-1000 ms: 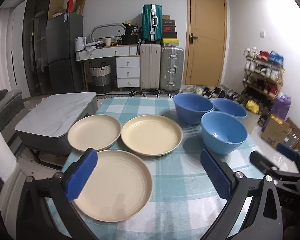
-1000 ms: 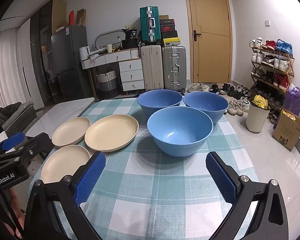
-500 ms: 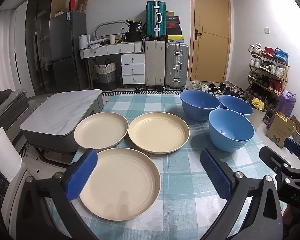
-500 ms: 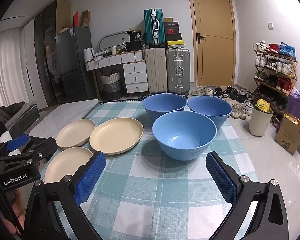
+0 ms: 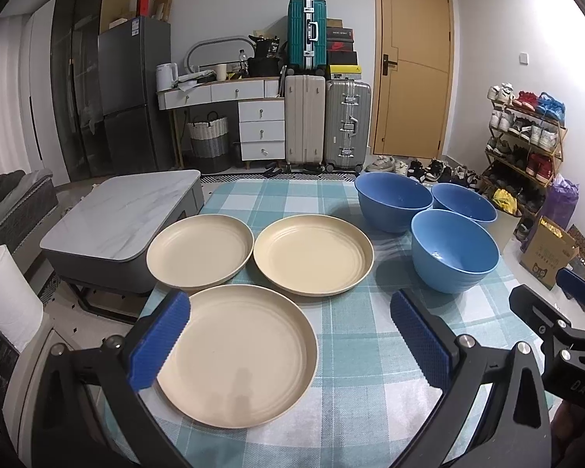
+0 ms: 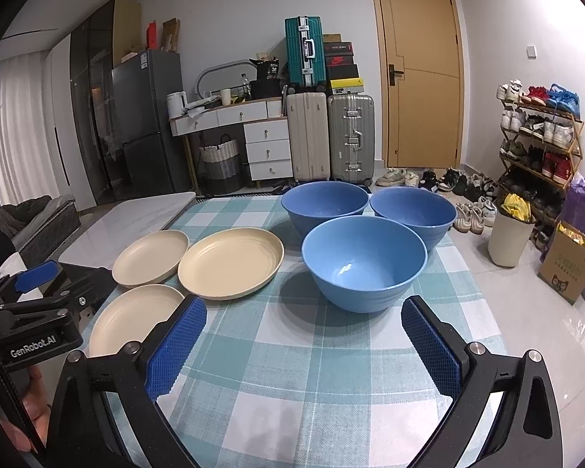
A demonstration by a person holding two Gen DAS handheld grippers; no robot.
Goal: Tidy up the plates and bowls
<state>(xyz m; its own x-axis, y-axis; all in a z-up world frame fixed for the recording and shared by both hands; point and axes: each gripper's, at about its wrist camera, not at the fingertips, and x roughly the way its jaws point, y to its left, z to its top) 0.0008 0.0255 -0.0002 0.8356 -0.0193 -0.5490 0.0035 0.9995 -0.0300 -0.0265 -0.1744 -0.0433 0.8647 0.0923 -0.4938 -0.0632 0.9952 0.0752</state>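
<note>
Three cream plates lie on the checked tablecloth: a near plate, a far-left plate and a middle plate. To their right stand three blue bowls: the nearest bowl, a back-left bowl and a back-right bowl. My left gripper hovers open over the near plate, holding nothing. Just short of the nearest bowl, my right gripper is open and holds nothing. Each gripper shows at the edge of the other's view.
A low grey marble table stands left of the tablecloth. Beyond are suitcases, a white dresser and a door. On the floor to the right are a shoe rack, a bin and a cardboard box.
Both grippers have drawn back and tilted a little, so the plates and bowls sit slightly farther off in each view. Nothing on the table has moved.
</note>
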